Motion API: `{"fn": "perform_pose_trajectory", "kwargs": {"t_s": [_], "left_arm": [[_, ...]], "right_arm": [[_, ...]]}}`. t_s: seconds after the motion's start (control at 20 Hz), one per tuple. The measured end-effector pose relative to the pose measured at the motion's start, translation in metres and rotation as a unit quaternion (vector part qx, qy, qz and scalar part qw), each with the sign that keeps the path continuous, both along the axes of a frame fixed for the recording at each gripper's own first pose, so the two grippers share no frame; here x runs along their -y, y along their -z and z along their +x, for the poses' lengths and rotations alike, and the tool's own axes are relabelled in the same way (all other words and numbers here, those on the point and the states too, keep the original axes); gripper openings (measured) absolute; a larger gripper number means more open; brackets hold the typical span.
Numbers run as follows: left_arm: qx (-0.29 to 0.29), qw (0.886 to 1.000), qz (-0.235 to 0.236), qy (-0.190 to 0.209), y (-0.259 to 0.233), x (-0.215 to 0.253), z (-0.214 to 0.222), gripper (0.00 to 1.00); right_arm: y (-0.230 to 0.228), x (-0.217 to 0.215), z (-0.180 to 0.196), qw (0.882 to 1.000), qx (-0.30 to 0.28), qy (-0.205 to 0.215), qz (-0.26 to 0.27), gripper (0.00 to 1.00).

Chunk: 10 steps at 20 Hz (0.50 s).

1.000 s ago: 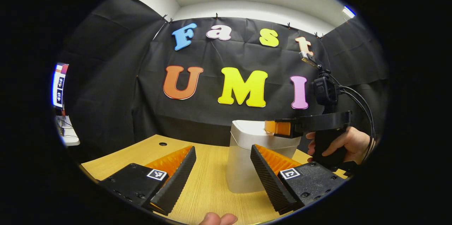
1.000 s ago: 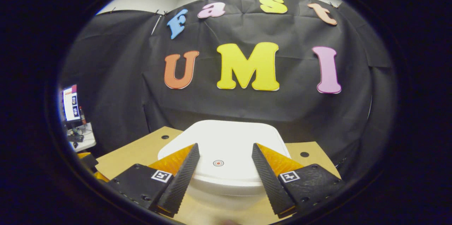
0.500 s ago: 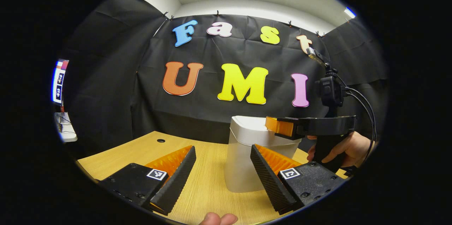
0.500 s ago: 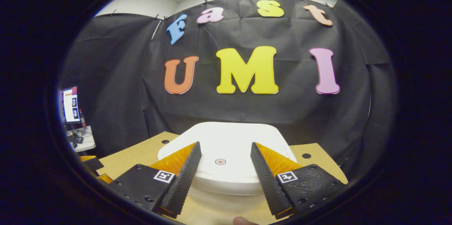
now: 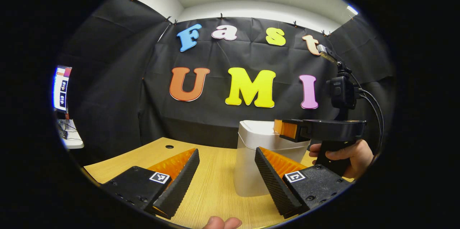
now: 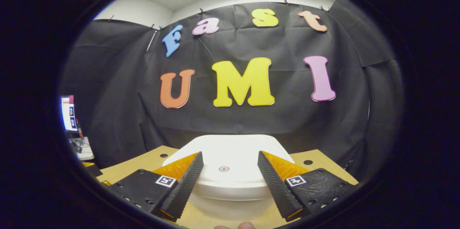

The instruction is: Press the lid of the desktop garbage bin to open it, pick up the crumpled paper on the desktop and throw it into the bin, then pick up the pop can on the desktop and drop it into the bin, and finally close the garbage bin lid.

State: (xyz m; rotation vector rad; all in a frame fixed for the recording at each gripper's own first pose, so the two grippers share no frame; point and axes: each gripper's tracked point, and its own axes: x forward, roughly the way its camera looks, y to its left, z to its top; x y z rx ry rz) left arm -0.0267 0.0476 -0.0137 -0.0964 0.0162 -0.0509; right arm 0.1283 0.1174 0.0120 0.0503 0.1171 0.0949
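Bin (image 5: 258, 160) stands on the wooden worktop (image 5: 212, 186) near the back wall, lid (image 6: 226, 164) down and flat. Right gripper (image 6: 230, 166) hovers over the lid's front, fingers apart, nothing between them. Left gripper (image 5: 226, 171) waits low over the worktop, fingers apart, empty. Judging by the shut lid: either no step is done, or all are; I cannot tell which

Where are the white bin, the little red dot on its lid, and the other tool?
White plastic bin (image 5: 248, 171), left gripper view, front wall.
Small red dot (image 6: 224, 168), right gripper view, lid's middle.
Right tool (image 5: 286, 129), left gripper view, finger end above the lid.
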Motion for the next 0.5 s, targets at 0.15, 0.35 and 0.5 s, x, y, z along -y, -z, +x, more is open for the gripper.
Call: {"fn": "perform_pose_trajectory", "kwargs": {"t_s": [0.15, 0.35, 0.5], "left_arm": [[0.005, 1.000, 0.007, -0.006, -0.004, 0.000, 0.000, 1.00], [0.010, 1.000, 0.015, -0.006, -0.008, 0.007, 0.000, 1.00], [0.016, 1.000, 0.017, -0.004, -0.012, 0.015, 0.001, 1.00]], "right_arm": [[-0.019, 0.012, -0.012, 0.999, 0.033, 0.000, 0.003, 0.95], [-0.027, 0.036, -0.040, 0.998, 0.063, 0.003, -0.006, 0.95], [-0.026, 0.061, -0.065, 0.997, 0.081, 0.010, -0.010, 0.94]]}}
